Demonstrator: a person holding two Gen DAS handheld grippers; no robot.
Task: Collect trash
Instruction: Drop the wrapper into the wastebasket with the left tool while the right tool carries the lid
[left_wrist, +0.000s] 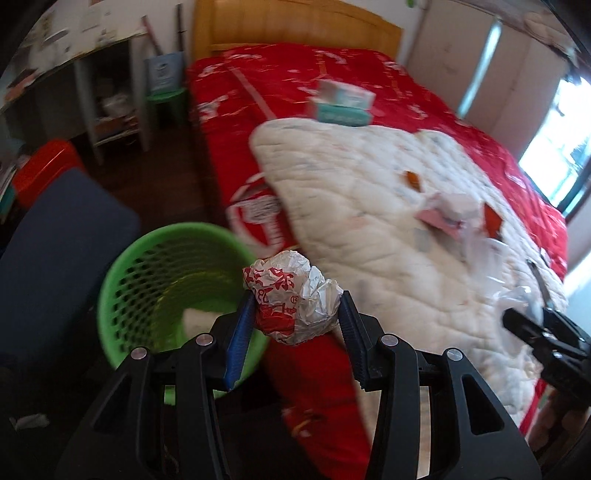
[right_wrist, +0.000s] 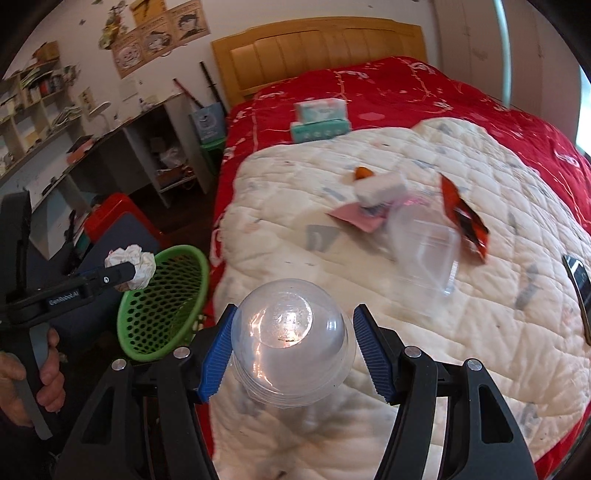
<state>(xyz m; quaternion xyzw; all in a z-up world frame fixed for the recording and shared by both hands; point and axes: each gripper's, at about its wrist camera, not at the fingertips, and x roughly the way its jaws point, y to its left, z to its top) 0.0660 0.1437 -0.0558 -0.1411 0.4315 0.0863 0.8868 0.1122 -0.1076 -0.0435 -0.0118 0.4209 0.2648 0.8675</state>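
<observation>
My left gripper (left_wrist: 297, 301) is shut on a crumpled white and red wrapper (left_wrist: 291, 295), held just right of the green mesh basket (left_wrist: 147, 266) on the floor beside the bed. It also shows in the right wrist view (right_wrist: 127, 275), above the basket (right_wrist: 162, 317). My right gripper (right_wrist: 291, 328) is shut on a clear plastic dome lid (right_wrist: 291, 332), over the white quilt (right_wrist: 406, 332). More trash lies on the quilt: a clear plastic cup (right_wrist: 424, 251), an orange wrapper (right_wrist: 465, 218), pink paper (right_wrist: 362, 218) and a white wad (right_wrist: 380, 188).
A red bedspread (right_wrist: 406, 85) covers the bed with a wooden headboard (right_wrist: 317, 48). Teal tissue packs (right_wrist: 321, 118) sit near the pillow end. A phone (right_wrist: 580, 288) lies at the quilt's right. A desk (right_wrist: 122, 147), a red bin (right_wrist: 110, 214) and a dark chair (left_wrist: 55, 240) stand left.
</observation>
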